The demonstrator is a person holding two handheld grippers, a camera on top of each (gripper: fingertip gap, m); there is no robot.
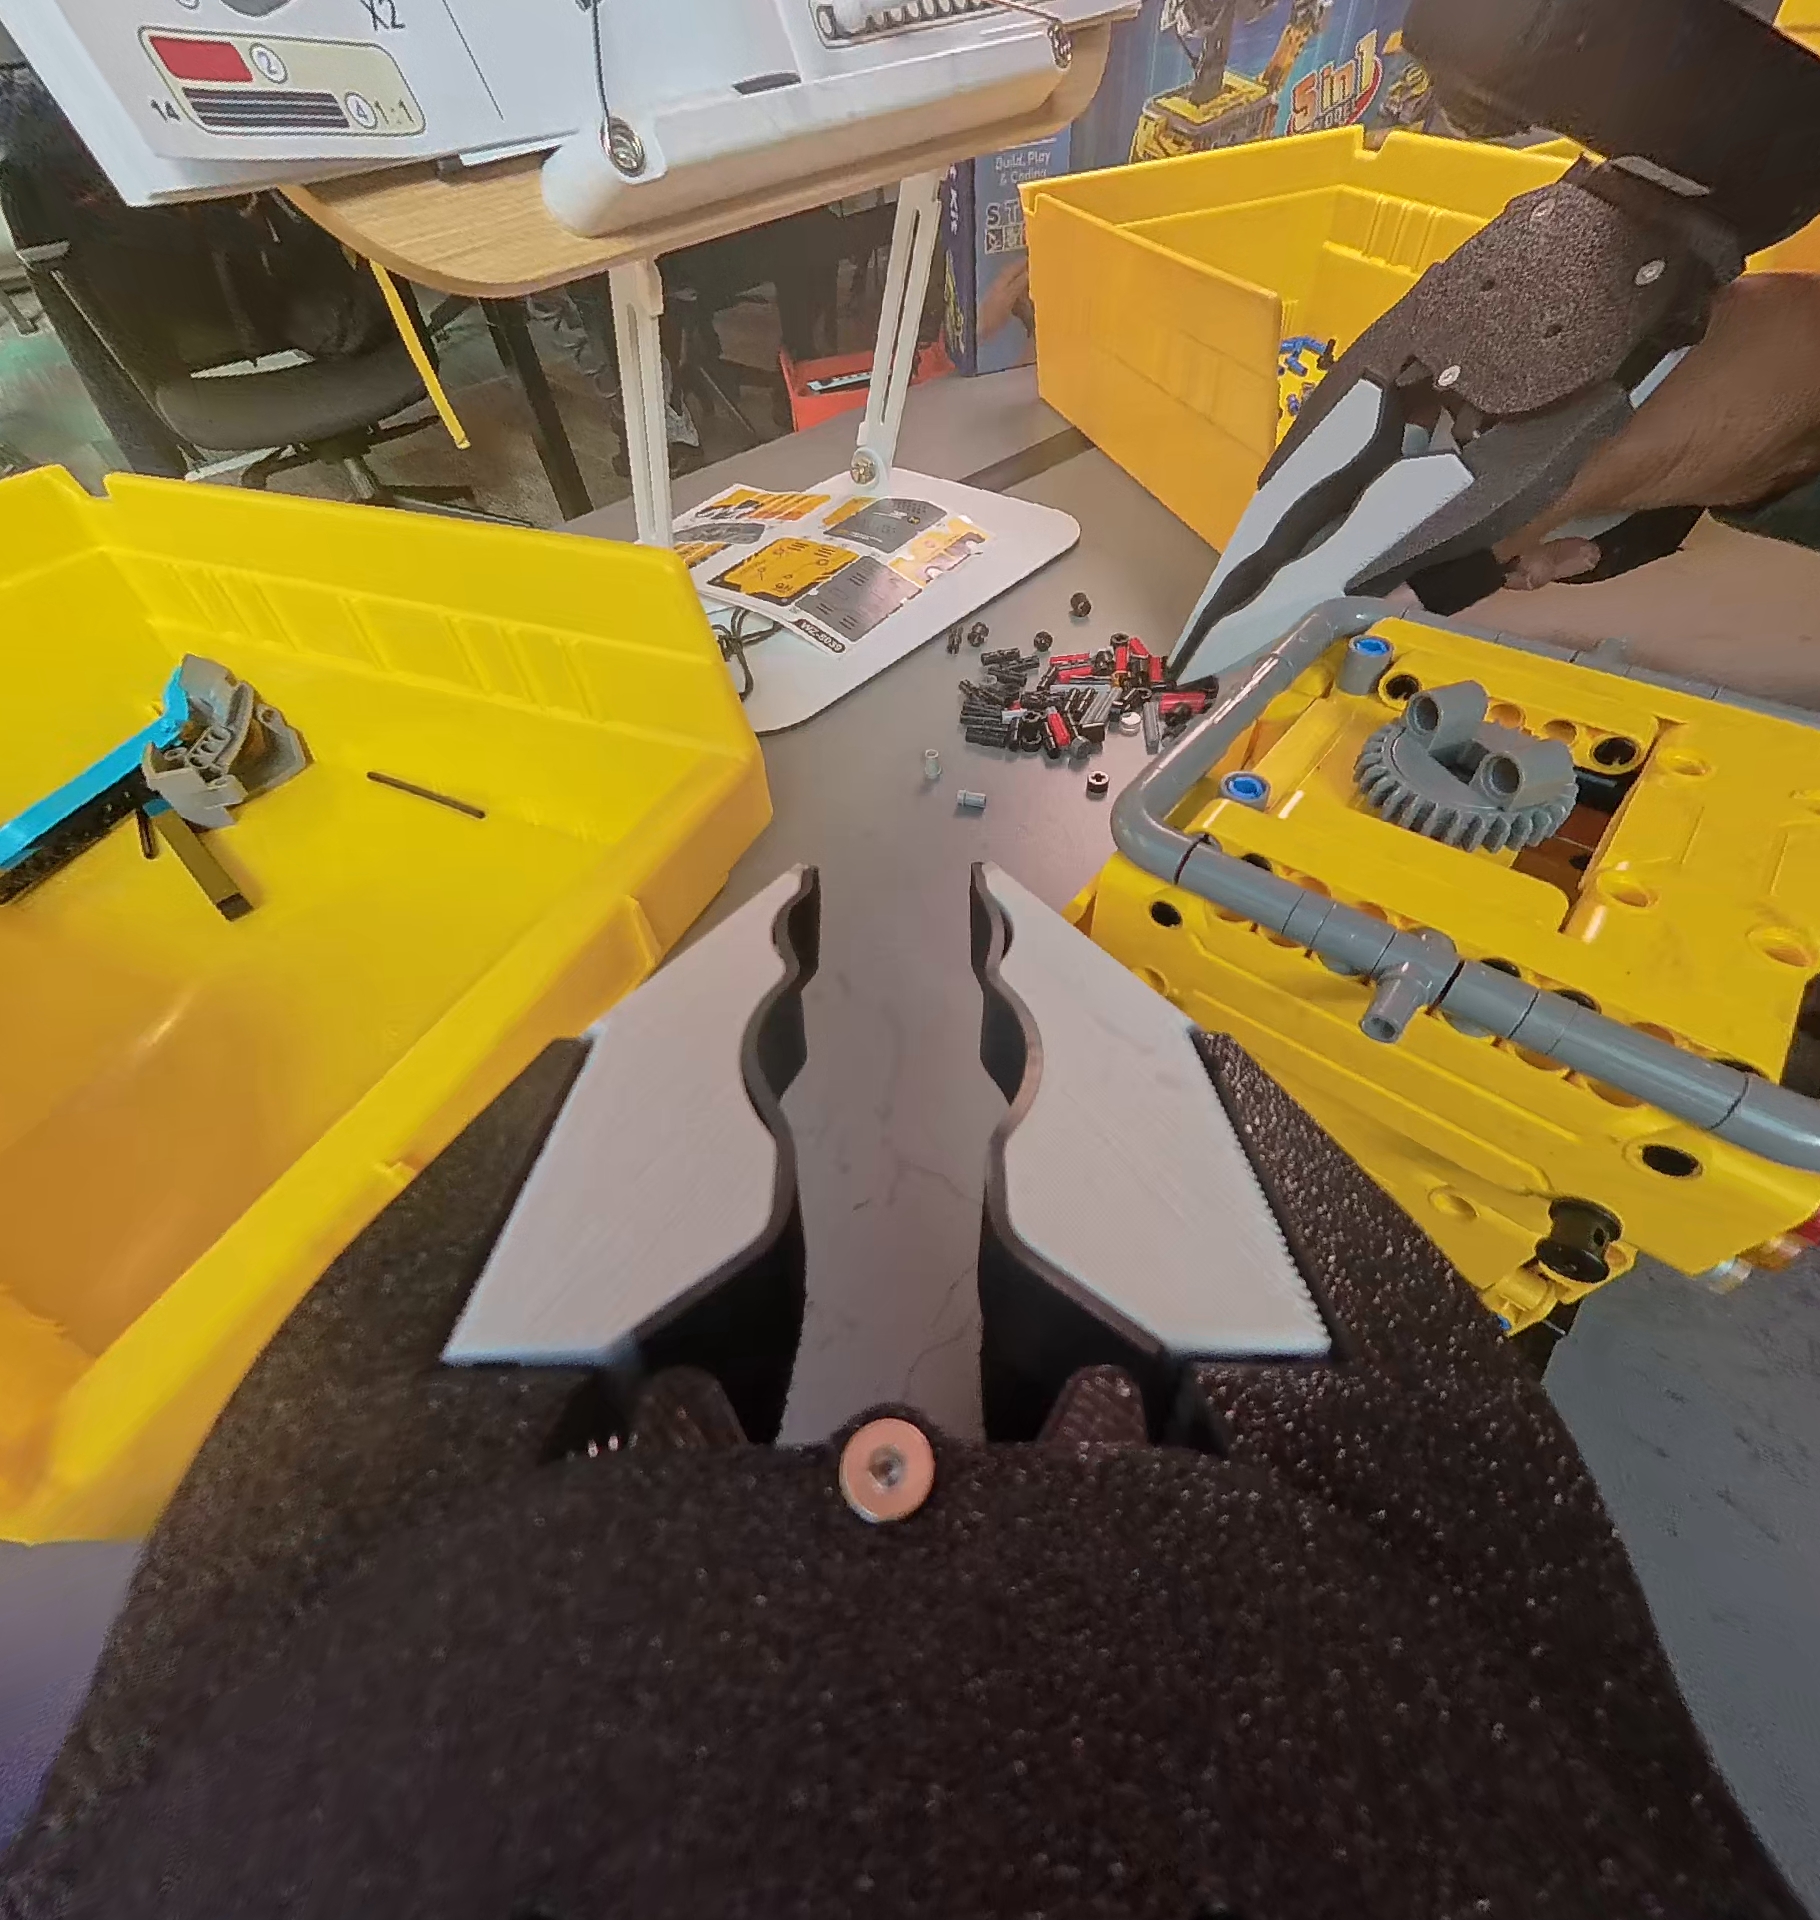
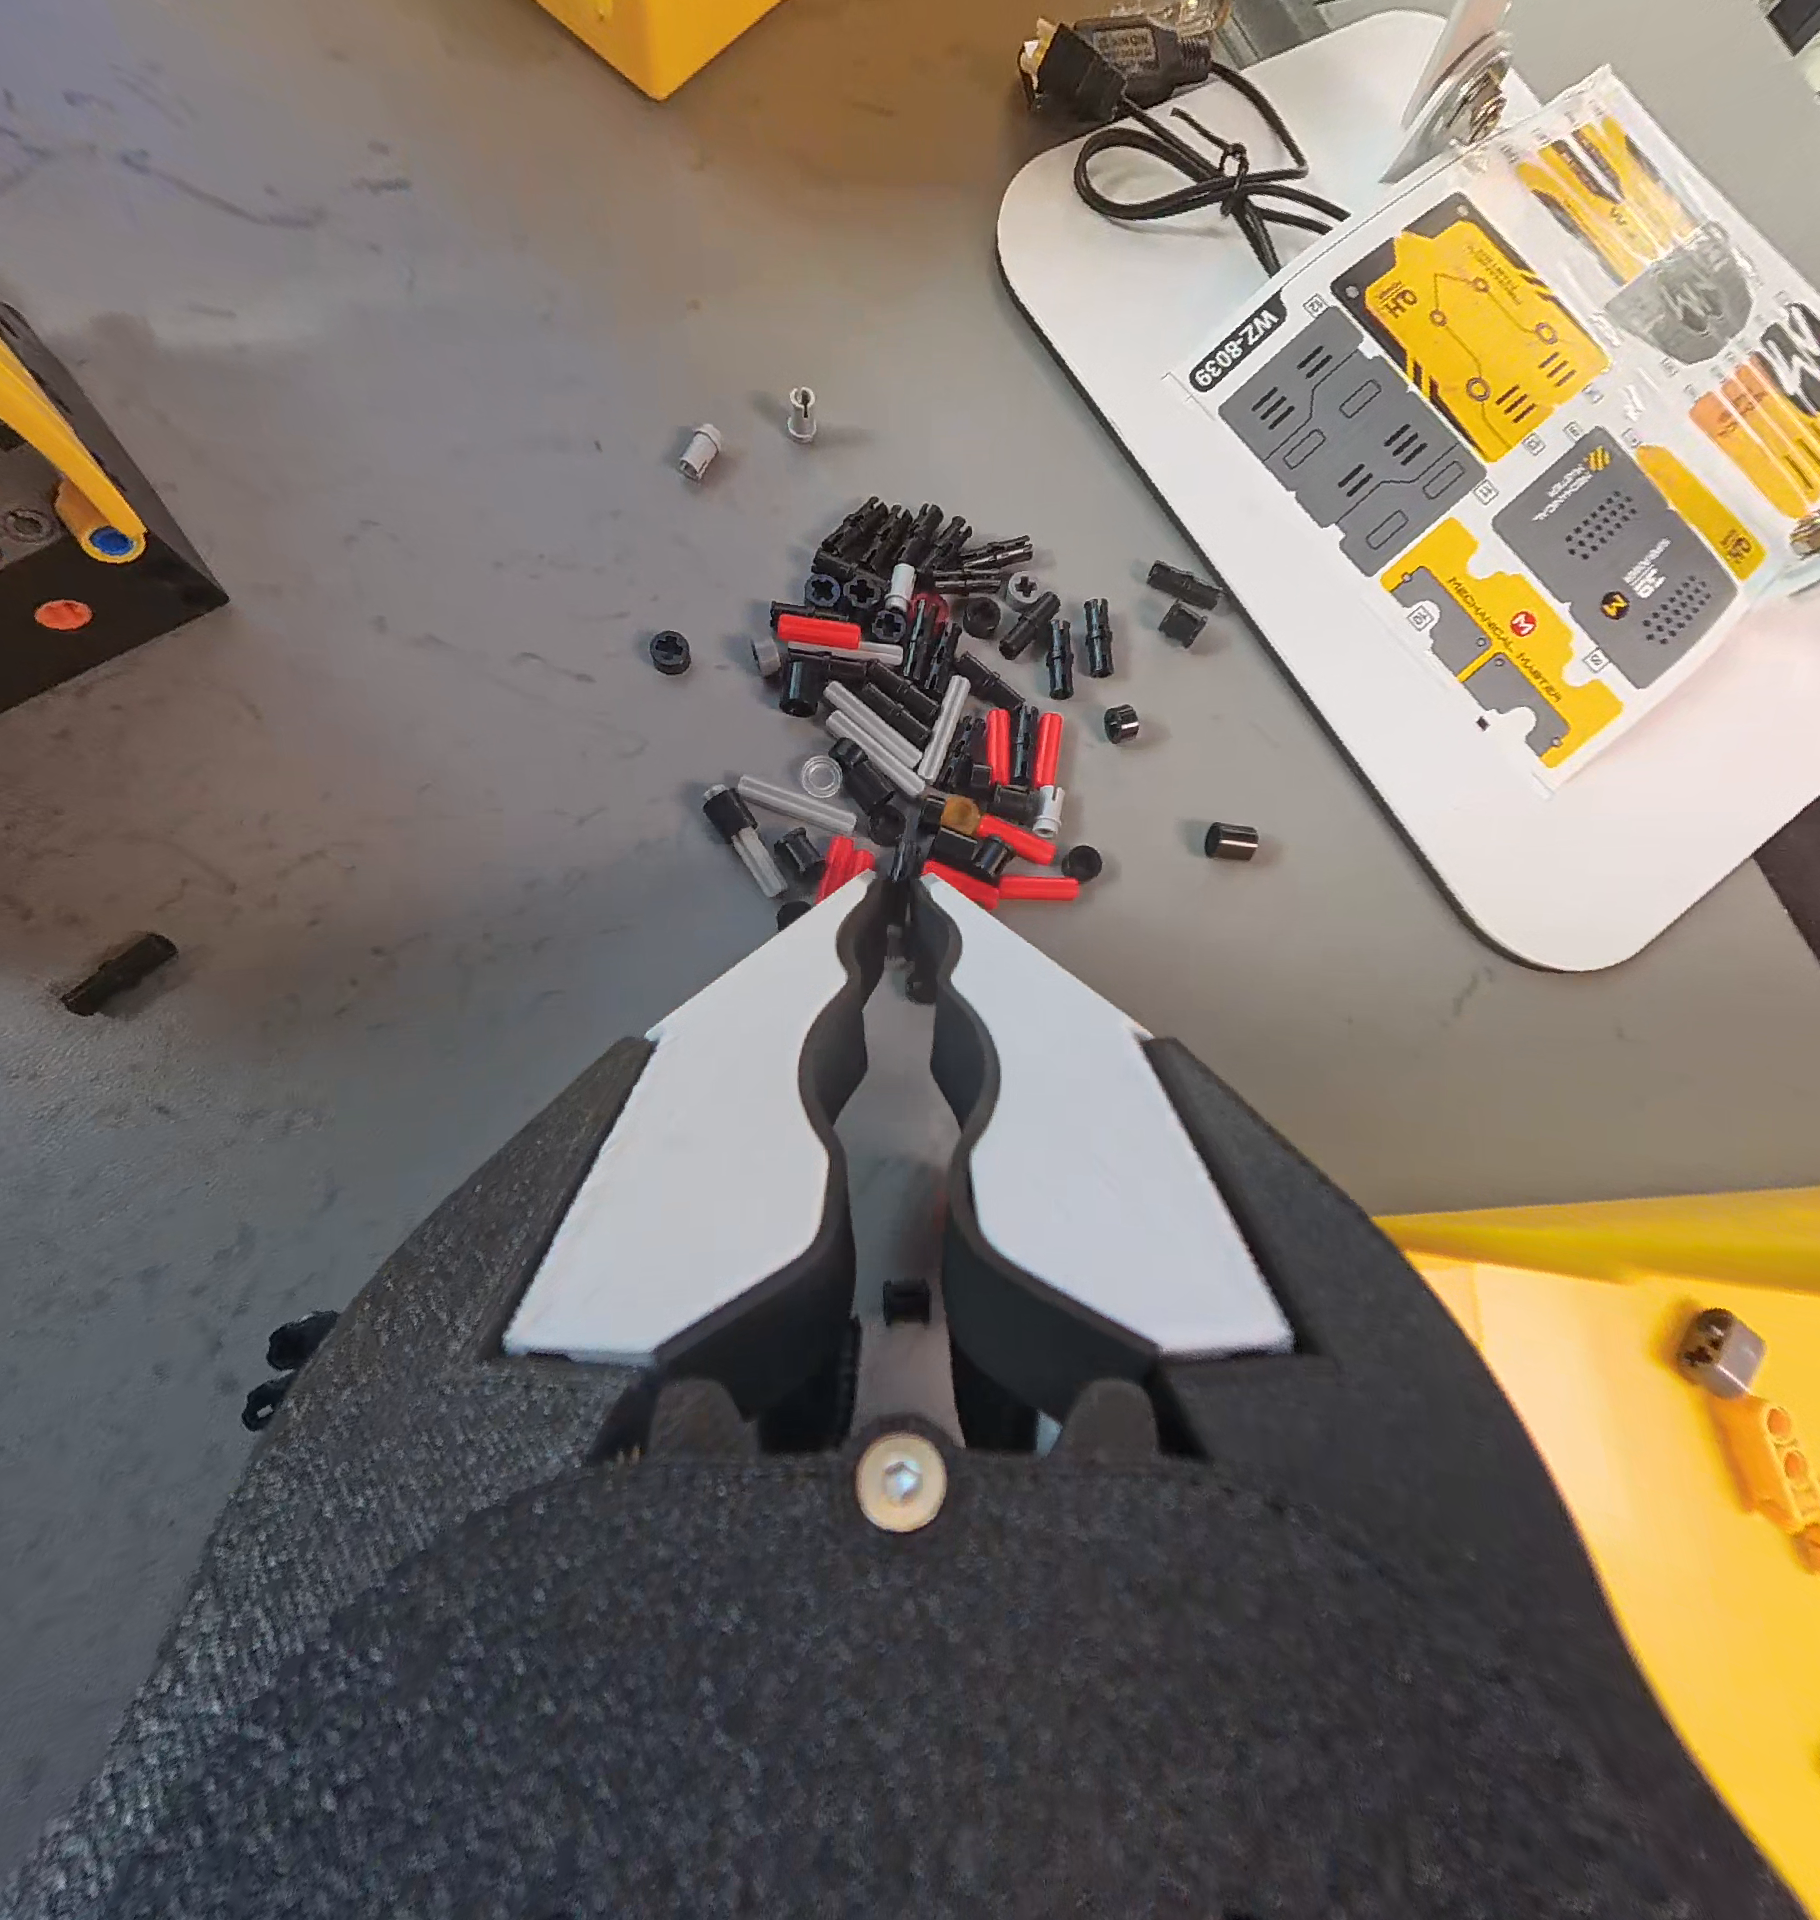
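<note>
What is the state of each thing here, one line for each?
left gripper: open, empty, above bare table.
right gripper: nearly shut, tips in the pile; whether it grips a pin, cannot tell.
pile of small pins: loose, scattered on the table.
yellow brick model: part built, grey gear on top.
left yellow bin: open, holds a small blue and grey assembly.
sticker sheet: lying flat on the white stand base.

Your left tongs (image 1: 893,904) have pale grey fingers with wavy black inner pads. Rough black bodies, one silver screw each; your right tongs (image 2: 898,883) match.
</note>
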